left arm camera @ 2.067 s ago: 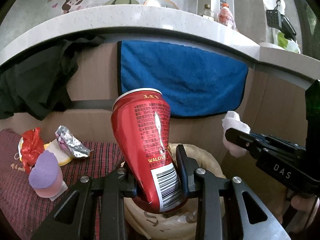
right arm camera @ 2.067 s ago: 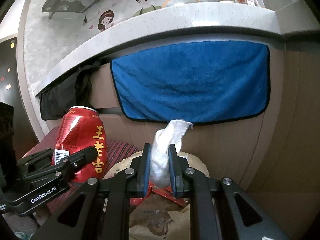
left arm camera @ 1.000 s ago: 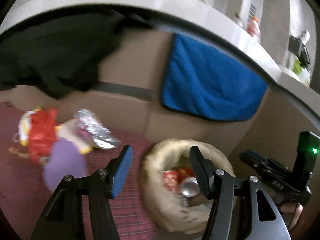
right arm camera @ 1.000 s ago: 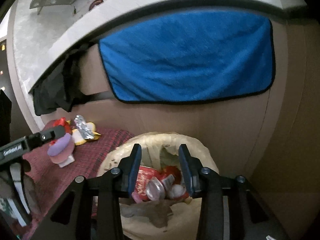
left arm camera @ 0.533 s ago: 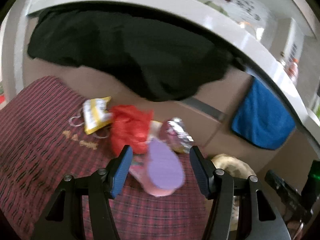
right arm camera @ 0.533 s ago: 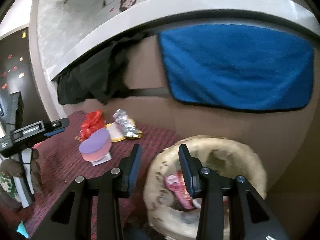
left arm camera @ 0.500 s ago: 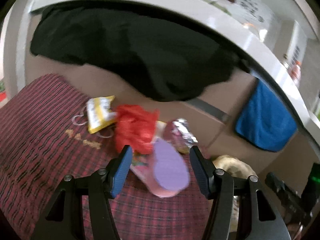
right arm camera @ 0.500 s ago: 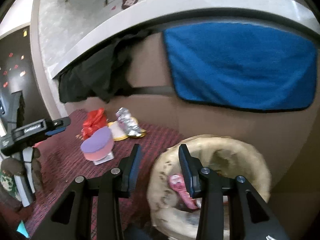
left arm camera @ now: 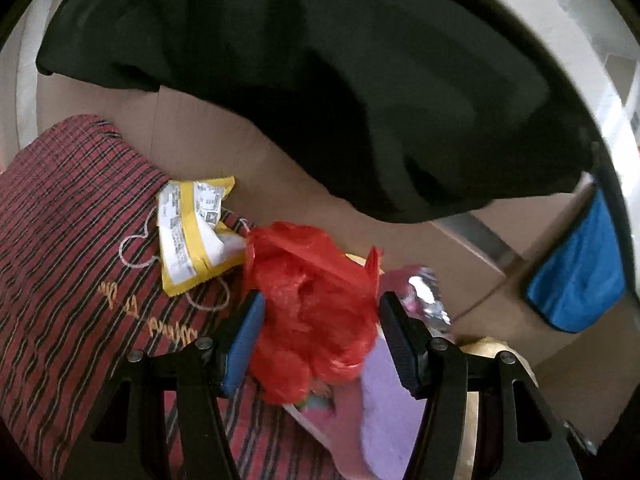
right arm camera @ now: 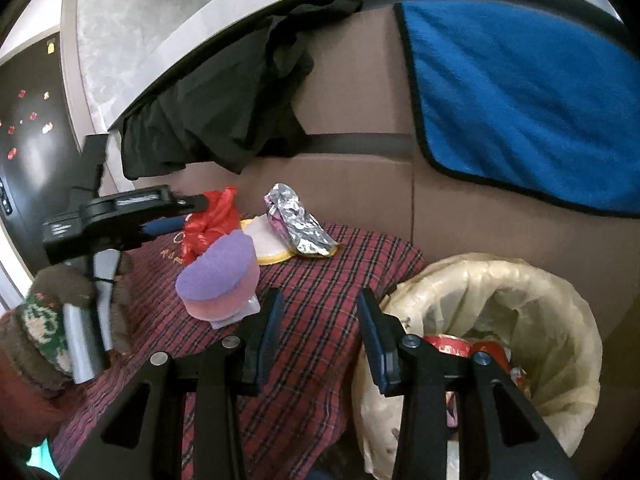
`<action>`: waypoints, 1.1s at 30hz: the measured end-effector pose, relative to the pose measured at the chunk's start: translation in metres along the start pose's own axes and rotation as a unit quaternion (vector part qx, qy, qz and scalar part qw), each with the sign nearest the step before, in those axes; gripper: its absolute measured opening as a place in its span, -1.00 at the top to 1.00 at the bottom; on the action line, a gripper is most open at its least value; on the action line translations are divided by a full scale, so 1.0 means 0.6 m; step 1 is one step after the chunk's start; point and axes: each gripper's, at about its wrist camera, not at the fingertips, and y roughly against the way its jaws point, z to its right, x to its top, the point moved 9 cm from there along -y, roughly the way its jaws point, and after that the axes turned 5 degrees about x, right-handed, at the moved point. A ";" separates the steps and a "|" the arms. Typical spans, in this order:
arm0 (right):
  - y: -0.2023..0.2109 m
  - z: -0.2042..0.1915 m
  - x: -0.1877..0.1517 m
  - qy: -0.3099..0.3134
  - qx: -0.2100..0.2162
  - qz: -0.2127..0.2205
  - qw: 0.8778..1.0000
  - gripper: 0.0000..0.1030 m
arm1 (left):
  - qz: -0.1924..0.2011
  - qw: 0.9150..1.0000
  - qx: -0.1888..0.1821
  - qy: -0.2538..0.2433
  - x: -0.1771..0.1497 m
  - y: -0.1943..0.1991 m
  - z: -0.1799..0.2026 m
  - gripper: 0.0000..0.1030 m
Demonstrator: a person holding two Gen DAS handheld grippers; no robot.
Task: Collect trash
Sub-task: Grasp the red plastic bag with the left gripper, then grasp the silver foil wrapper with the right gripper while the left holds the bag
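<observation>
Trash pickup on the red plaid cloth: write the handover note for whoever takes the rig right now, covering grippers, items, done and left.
Left gripper: open, jaws either side of the crumpled red plastic bag, not yet closed on it.
Right gripper: open and empty, over the plaid cloth beside the lined bin.
Done: the bin holds red packaging.
Left on the cloth: red bag, yellow-and-white wrapper, foil wrapper, purple-topped pink piece, and a white-and-yellow disc under the foil.
Next, probably: close left on the red bag and carry it to the bin.
</observation>
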 end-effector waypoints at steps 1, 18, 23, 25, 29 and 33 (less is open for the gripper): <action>-0.004 -0.003 0.005 0.004 -0.002 -0.001 1.000 0.29 | -0.004 1.000 0.000 0.003 0.001 -0.005 -0.004 -0.16; -0.222 -0.059 0.103 0.105 0.014 -0.072 0.992 0.28 | 0.019 1.000 0.002 -0.010 -0.001 0.131 -0.101 -0.02; -0.287 -0.044 0.087 0.117 -0.011 -0.109 0.987 0.27 | 0.027 0.999 0.018 -0.017 -0.019 0.158 -0.127 -0.02; -0.302 -0.040 0.080 0.125 -0.027 -0.118 0.985 0.27 | 0.023 1.000 0.019 -0.010 -0.025 0.156 -0.137 -0.02; -0.300 -0.037 0.076 0.113 -0.030 -0.116 0.986 0.42 | 0.015 1.000 0.023 0.000 -0.033 0.152 -0.143 -0.02; -0.266 -0.042 0.087 0.101 -0.023 -0.099 0.990 0.94 | 0.022 0.999 0.022 -0.008 -0.038 0.164 -0.129 -0.02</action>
